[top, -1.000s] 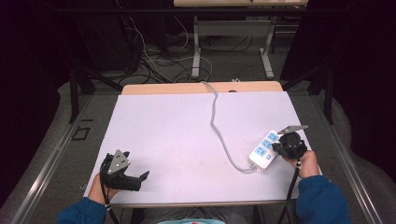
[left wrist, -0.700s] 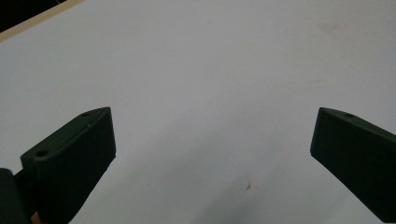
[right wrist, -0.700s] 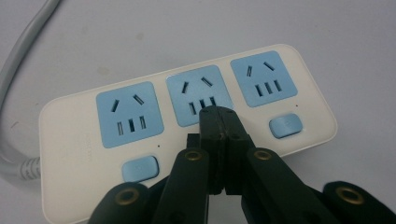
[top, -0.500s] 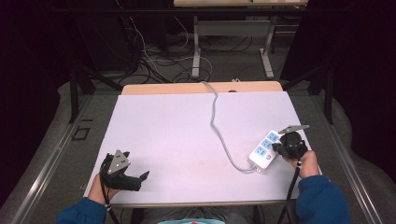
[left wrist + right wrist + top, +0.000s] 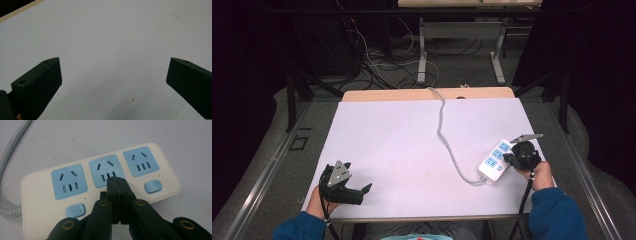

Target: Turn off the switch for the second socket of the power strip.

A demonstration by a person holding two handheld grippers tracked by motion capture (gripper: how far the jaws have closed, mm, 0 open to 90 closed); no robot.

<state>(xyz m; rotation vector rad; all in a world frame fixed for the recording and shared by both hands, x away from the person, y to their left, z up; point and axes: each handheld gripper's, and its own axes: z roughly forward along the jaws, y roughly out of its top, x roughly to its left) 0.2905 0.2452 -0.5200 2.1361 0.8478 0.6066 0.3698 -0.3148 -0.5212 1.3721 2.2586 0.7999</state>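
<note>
A white power strip [image 5: 493,161] with three blue sockets lies at the table's right front; its grey cable [image 5: 443,131] runs to the far edge. My right gripper [image 5: 509,159] is at the strip's near side, shut with nothing between its jaws. In the right gripper view the joined tips [image 5: 117,181] sit over the strip [image 5: 37,202] just below the middle socket [image 5: 105,168], between two blue buttons [image 5: 74,210]; I cannot tell whether they touch. My left gripper [image 5: 363,193] rests at the front left, open; its jaws [image 5: 114,61] stand wide over bare tabletop.
The white tabletop [image 5: 397,135] has a wooden strip along its far edge. Beyond it stand table legs and tangled cables on the floor. The strip's cable [image 5: 10,147] curves away at the left of the right gripper view.
</note>
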